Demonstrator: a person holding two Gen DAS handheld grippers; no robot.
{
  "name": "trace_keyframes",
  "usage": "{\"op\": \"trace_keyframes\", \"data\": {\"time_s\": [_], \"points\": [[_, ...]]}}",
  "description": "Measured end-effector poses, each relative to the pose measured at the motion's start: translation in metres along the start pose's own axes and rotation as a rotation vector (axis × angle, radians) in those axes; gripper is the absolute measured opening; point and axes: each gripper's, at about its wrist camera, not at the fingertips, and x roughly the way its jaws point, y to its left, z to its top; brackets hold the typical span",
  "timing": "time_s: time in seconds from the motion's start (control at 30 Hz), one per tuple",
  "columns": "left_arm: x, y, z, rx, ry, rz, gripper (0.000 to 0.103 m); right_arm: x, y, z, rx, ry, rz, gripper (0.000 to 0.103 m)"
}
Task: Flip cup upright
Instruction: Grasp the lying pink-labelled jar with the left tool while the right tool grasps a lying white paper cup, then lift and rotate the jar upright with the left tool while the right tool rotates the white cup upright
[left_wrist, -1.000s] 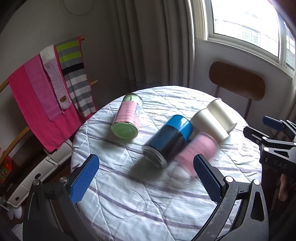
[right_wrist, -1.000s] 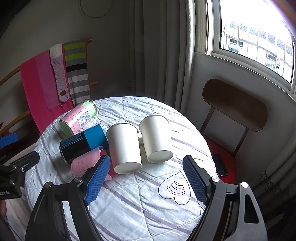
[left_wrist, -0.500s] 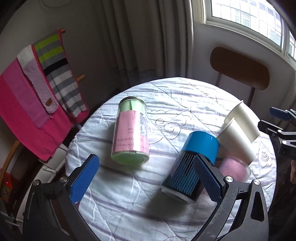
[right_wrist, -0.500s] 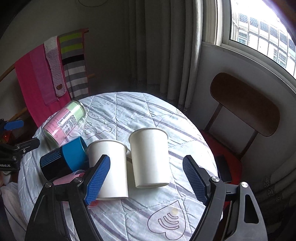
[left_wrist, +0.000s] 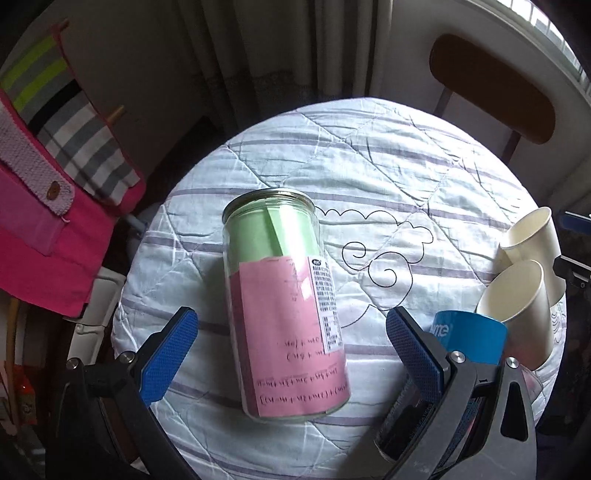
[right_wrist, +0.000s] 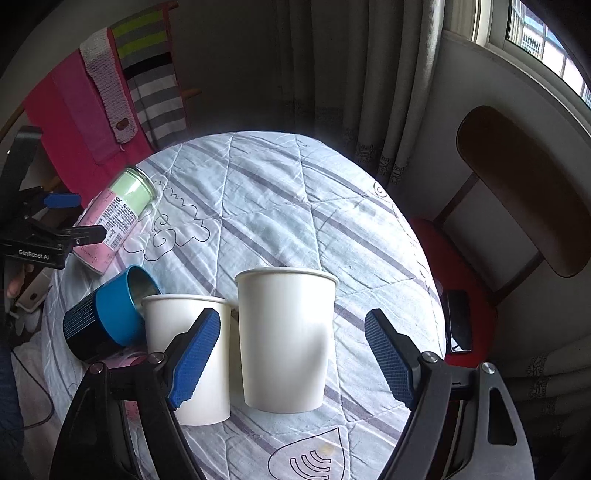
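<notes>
A clear can-shaped cup with green and pink paper inside lies on its side on the round quilted table. My left gripper is open, its fingers either side of this cup. Two white paper cups lie on their sides; the right one sits between the open fingers of my right gripper, the left one is just beside it. A blue and black can lies left of them, over a pink cup that is mostly hidden. The left gripper also shows in the right wrist view.
A wooden chair with a red seat and a dark phone stands at the table's right. A rack with pink and striped cloths stands at the left. Curtains and a window are behind the table.
My left gripper moved left and closer, from the blue can to straddling the green and pink cup. My right gripper moved closer and lower over the right paper cup.
</notes>
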Motion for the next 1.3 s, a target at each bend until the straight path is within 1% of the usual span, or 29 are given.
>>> {"op": "trace_keyframes", "data": {"time_s": [0.03,0.1,0.13,0.17,0.23,0.33,0.37,0.43,0.53,0.6,0.67,0.7,0.73,0.77,0.9,0.97,1.03,1.13,1.23,1.3], "points": [[0.005,0.001,0.006,0.003,0.019,-0.009,0.103,0.005,-0.002,0.003,0.003,0.032,0.018,0.082],[0.019,0.004,0.02,0.013,0.087,-0.028,0.103,0.015,-0.006,0.009,0.006,0.092,0.046,0.082],[0.026,0.006,0.025,0.012,0.113,-0.03,0.103,0.02,-0.007,0.011,0.006,0.121,0.053,0.082],[0.033,0.006,0.031,0.016,0.148,-0.016,0.103,0.026,-0.008,0.013,0.006,0.152,0.06,0.082],[0.037,0.005,0.038,0.03,0.167,0.014,0.103,0.033,-0.01,0.017,0.007,0.185,0.067,0.082],[0.05,0.001,0.048,0.065,0.227,0.007,0.103,0.042,-0.011,0.022,0.002,0.236,0.08,0.082],[0.055,-0.001,0.05,0.078,0.249,0.017,0.103,0.044,-0.011,0.024,-0.007,0.253,0.089,0.082],[0.06,-0.002,0.054,0.096,0.268,0.042,0.103,0.048,-0.011,0.027,-0.013,0.283,0.095,0.082],[0.066,0.0,0.056,0.102,0.293,0.042,0.103,0.055,-0.013,0.032,-0.018,0.319,0.103,0.082],[0.071,0.002,0.058,0.116,0.304,0.059,0.103,0.06,-0.012,0.034,-0.028,0.343,0.11,0.081],[0.075,0.007,0.059,0.122,0.309,0.067,0.096,0.066,-0.014,0.037,-0.024,0.372,0.124,0.071],[0.076,0.009,0.059,0.12,0.311,0.067,0.085,0.068,-0.014,0.037,-0.022,0.383,0.136,0.071],[0.078,0.011,0.058,0.117,0.316,0.064,0.077,0.07,-0.014,0.037,-0.025,0.384,0.138,0.071],[0.078,0.013,0.057,0.112,0.315,0.059,0.078,0.07,-0.014,0.038,-0.027,0.38,0.141,0.071],[0.073,0.017,0.055,0.124,0.257,0.06,0.077,0.068,-0.016,0.037,-0.036,0.359,0.152,0.07],[0.064,0.017,0.051,0.134,0.204,0.063,0.077,0.064,-0.016,0.036,-0.045,0.335,0.152,0.069],[0.051,0.015,0.044,0.142,0.135,0.071,0.077,0.058,-0.016,0.033,-0.055,0.298,0.149,0.069],[0.029,0.015,0.031,0.137,0.011,0.098,0.077,0.044,-0.02,0.026,-0.073,0.194,0.142,0.069],[0.009,0.018,0.013,0.102,-0.106,0.107,0.077,0.033,-0.024,0.016,-0.073,0.091,0.15,0.069],[-0.005,0.02,-0.004,0.075,-0.203,0.131,0.077,0.029,-0.027,0.009,-0.069,0.016,0.15,0.069]]}}
